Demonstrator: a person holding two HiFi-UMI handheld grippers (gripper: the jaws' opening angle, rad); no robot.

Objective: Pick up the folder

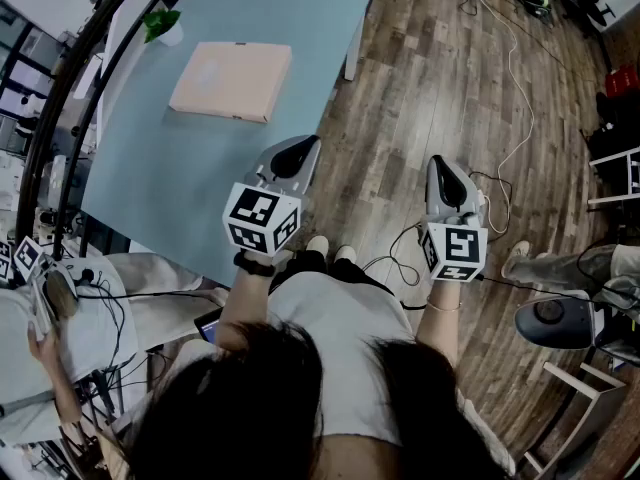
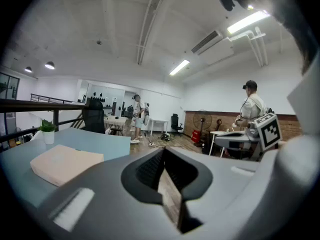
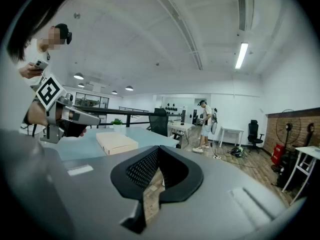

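- Lying flat on the worktop (image 1: 190, 183), the folder (image 1: 231, 80) is not lifted yet.
- Left gripper (image 1: 298, 151) and right gripper (image 1: 443, 173) are both apart from the folder, jaws clenched, grasping nothing.
- Approach, grasp and lift are all left to do, I judge.

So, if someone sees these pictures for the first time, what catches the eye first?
The pale pink folder lies flat on the blue-grey table, with a small green plant at the far corner. Nearer the person, the left gripper and right gripper hover with jaws shut and empty, not yet at the folder.
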